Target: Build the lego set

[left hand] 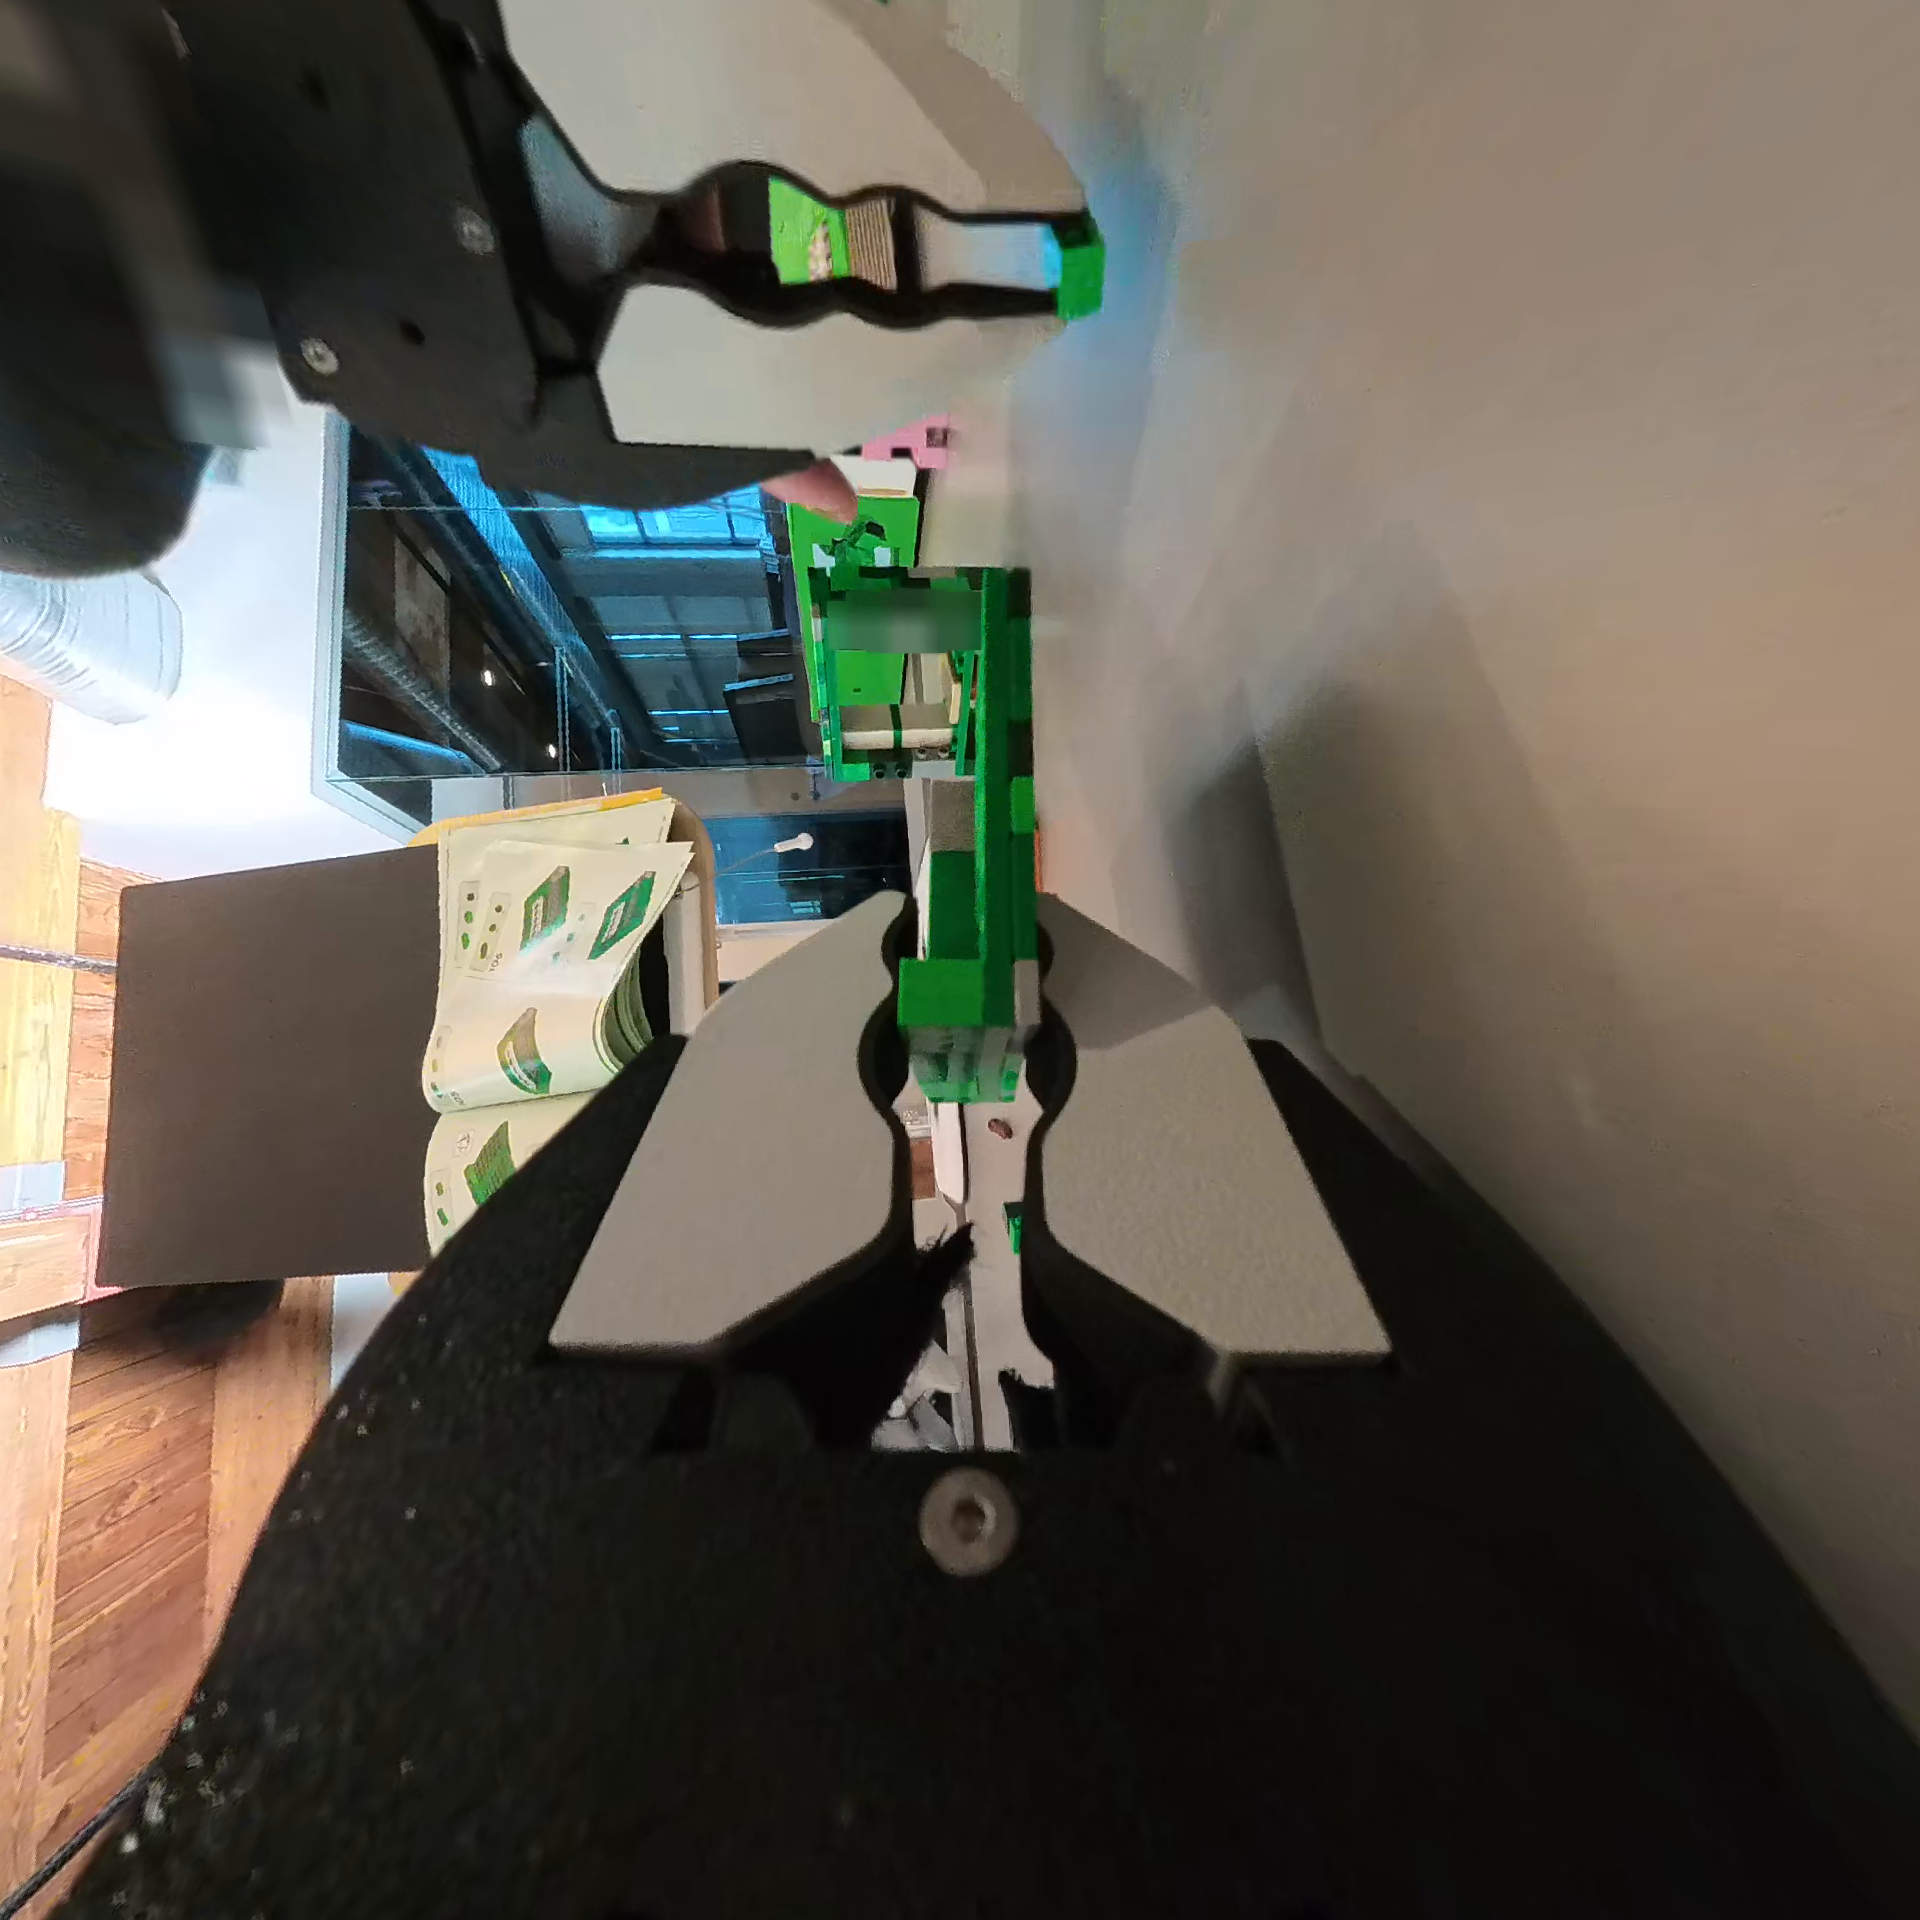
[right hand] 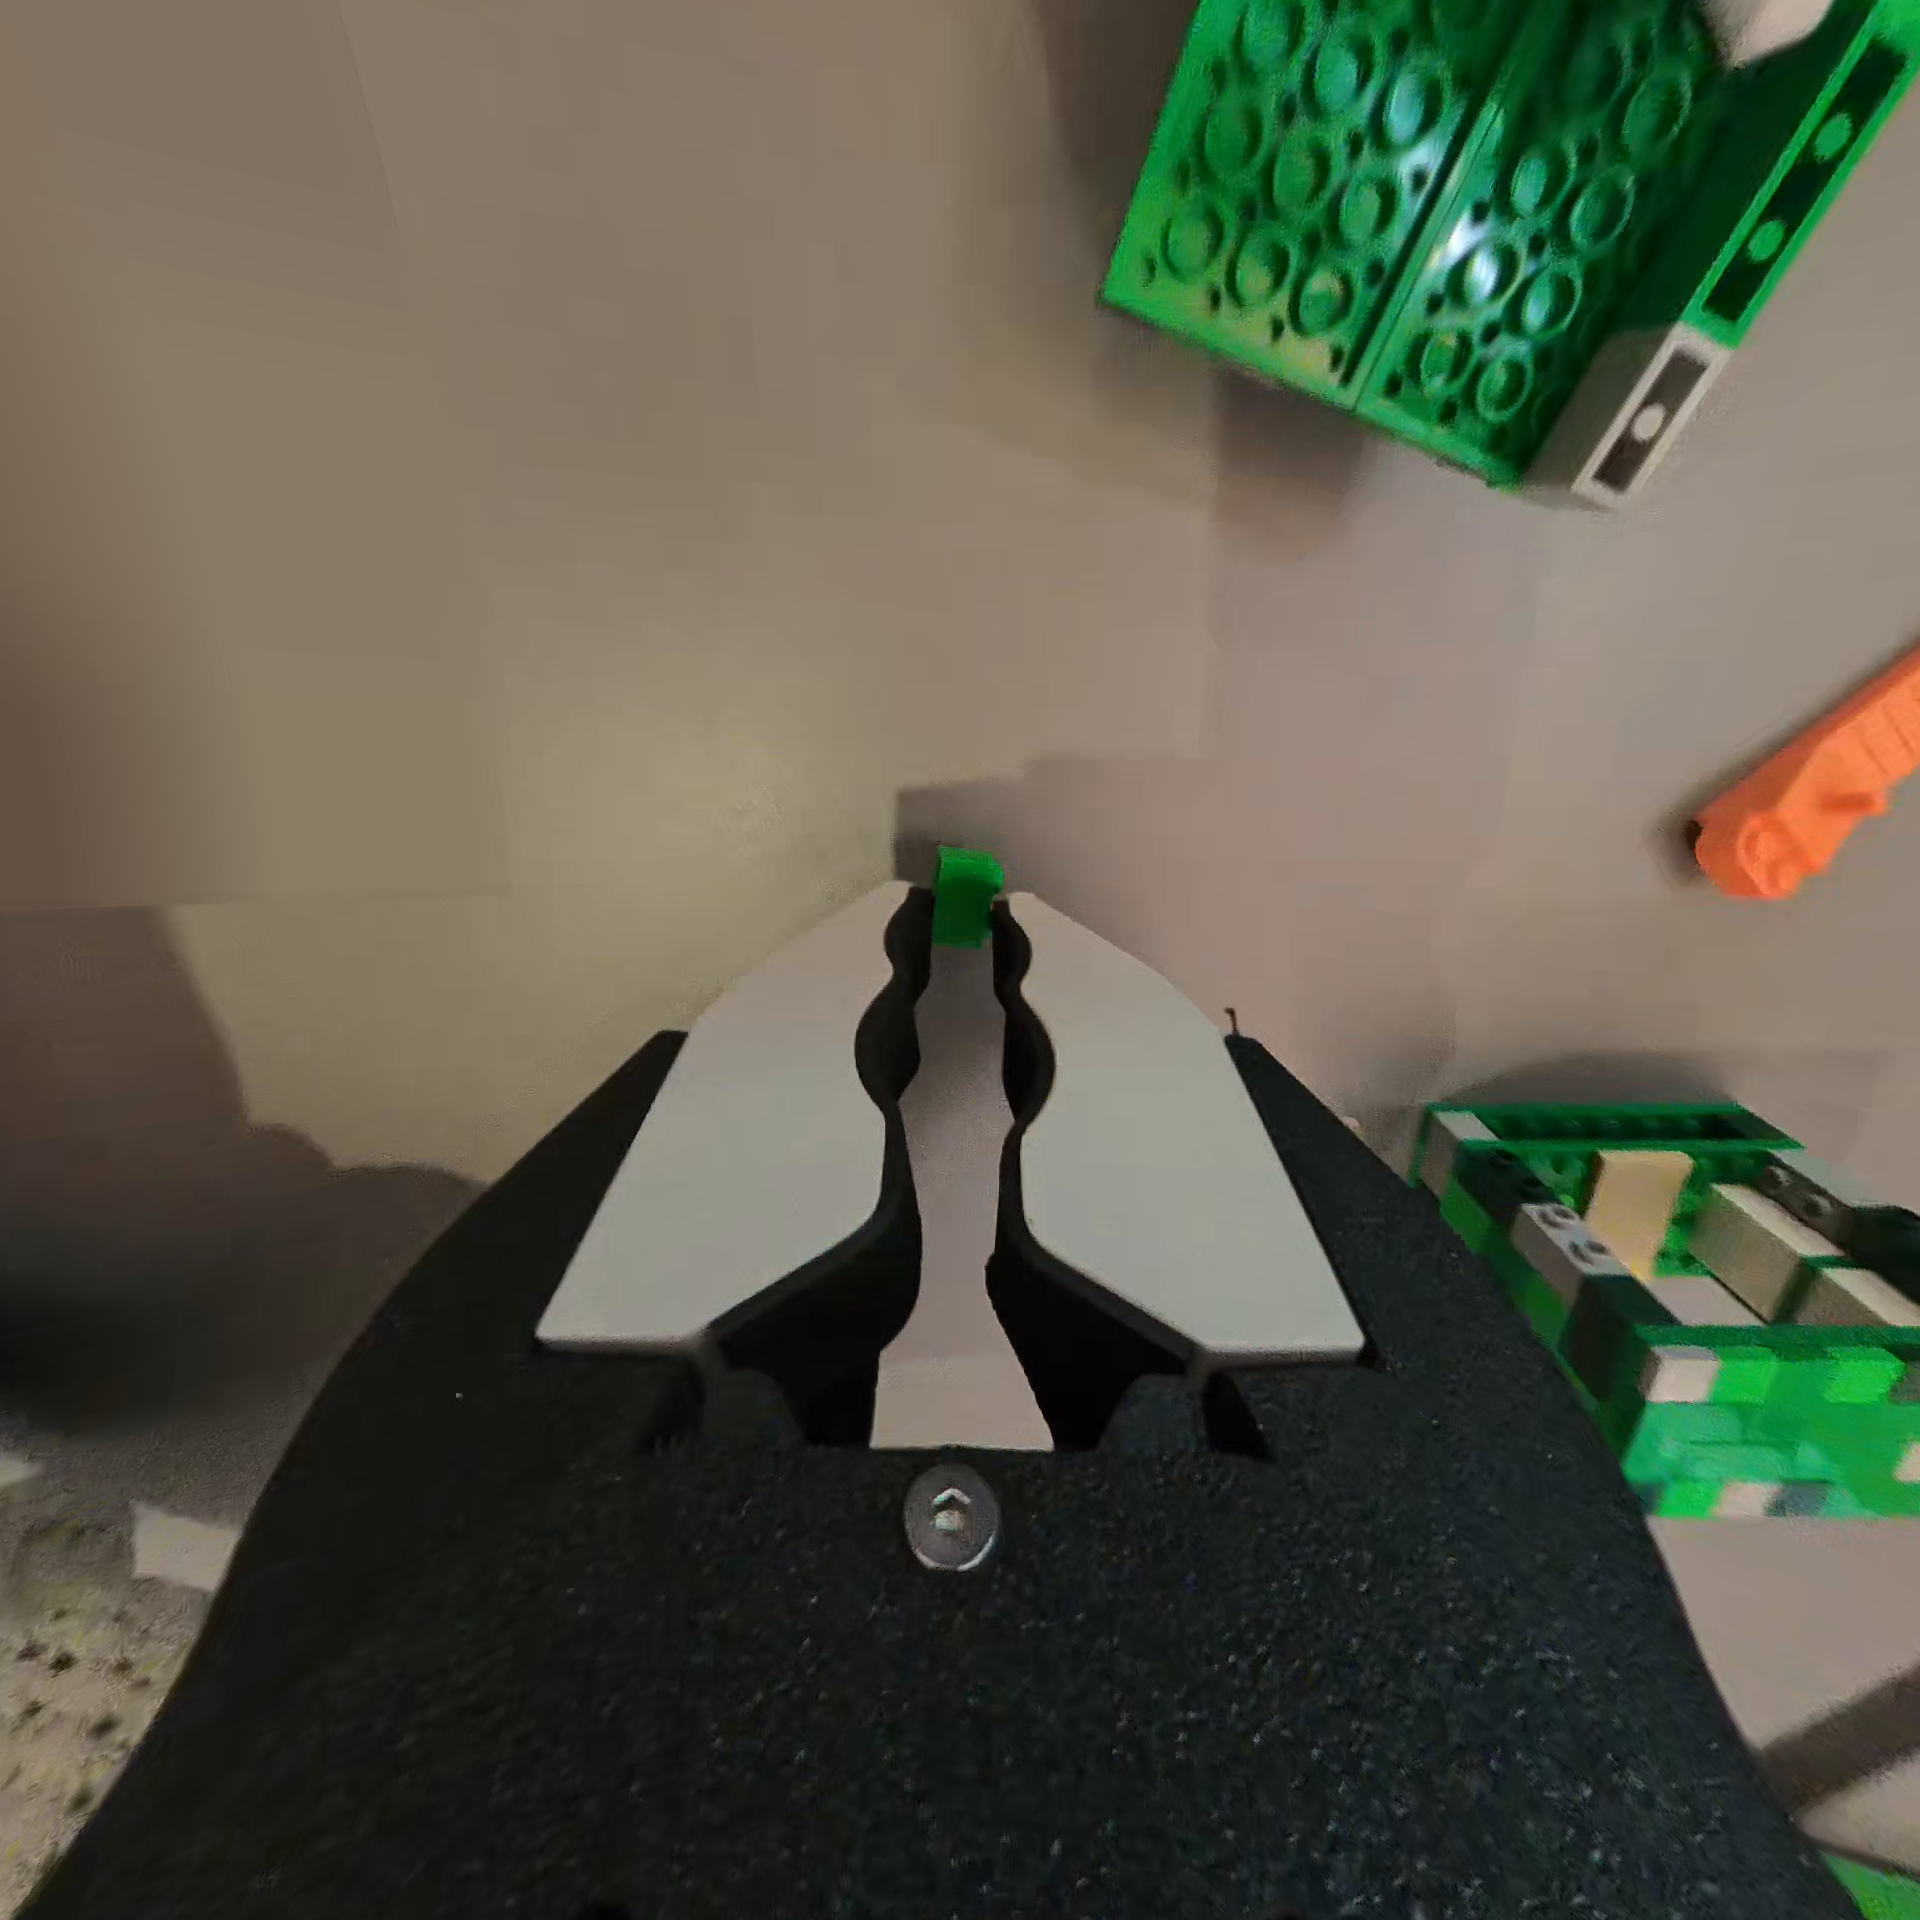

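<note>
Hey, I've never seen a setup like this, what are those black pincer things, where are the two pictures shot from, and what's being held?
Each picture comes from a camera riding on a hand-held two-finger gripper, looking along its fingers. The left gripper is shut on a green lego assembly. The right gripper pinches a small green brick at its tips; it also shows in the left view. On the grey table lie a green plate section, an orange piece and another green build. An instruction booklet stands open behind.

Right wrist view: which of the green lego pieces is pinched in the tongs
The small green brick, alone at the tips of the right tongs. The studded green plate assembly and the green-and-grey build are both apart from them.
</note>
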`<state>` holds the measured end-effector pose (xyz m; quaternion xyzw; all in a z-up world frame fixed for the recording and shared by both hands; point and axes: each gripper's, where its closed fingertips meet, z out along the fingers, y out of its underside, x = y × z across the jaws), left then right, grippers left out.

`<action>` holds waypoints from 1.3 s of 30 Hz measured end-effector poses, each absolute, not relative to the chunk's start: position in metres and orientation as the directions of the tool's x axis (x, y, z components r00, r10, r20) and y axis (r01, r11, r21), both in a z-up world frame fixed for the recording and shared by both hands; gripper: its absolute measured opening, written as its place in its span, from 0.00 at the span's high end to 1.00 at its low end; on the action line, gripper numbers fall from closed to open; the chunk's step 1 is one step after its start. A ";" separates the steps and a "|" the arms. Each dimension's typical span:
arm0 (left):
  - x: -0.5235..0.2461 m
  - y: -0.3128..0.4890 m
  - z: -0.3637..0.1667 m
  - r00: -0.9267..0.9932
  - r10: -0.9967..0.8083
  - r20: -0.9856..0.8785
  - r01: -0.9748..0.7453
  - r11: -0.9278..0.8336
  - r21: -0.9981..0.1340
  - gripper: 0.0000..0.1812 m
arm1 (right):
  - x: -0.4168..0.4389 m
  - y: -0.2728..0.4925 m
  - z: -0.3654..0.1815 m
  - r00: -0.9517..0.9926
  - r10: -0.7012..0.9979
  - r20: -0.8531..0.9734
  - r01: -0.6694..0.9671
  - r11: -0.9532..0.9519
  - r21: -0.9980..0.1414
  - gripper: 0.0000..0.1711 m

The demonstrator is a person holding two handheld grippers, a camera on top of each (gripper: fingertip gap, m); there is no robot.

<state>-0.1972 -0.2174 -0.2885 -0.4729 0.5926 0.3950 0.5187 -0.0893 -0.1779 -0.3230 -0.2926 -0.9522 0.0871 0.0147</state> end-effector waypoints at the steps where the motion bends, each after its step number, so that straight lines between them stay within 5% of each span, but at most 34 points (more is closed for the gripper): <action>1: -0.197 -0.218 -0.289 -0.015 -0.151 -0.988 -0.970 0.242 -0.022 0.91 | -0.088 -0.175 -0.325 -0.840 0.543 -0.015 0.539 0.829 -0.146 0.94; 6: -0.195 -0.219 -0.289 -0.020 -0.154 -0.988 -0.969 0.245 -0.018 0.91 | -0.091 -0.171 -0.325 -0.834 0.547 0.079 0.534 0.834 -0.140 0.85; 18: -0.187 -0.222 -0.288 -0.023 -0.144 -0.989 -0.963 0.269 -0.017 0.91 | -0.091 -0.175 -0.315 -0.681 0.534 0.500 0.337 0.836 -0.434 0.90; 25: -0.186 -0.223 -0.290 -0.023 -0.156 -0.987 -0.961 0.277 -0.022 0.91 | -0.093 -0.176 -0.318 -0.748 0.156 0.645 0.148 0.987 -0.067 0.88; 34: -0.186 -0.222 -0.294 -0.018 -0.175 -0.984 -0.961 0.276 -0.032 0.91 | -0.099 -0.169 -0.321 -0.760 -0.362 0.540 -0.175 0.914 0.366 0.84; 39: -0.188 -0.222 -0.294 -0.015 -0.177 -0.984 -0.962 0.271 -0.035 0.90 | -0.096 -0.158 -0.318 -0.773 -0.456 0.441 -0.288 0.871 0.397 0.73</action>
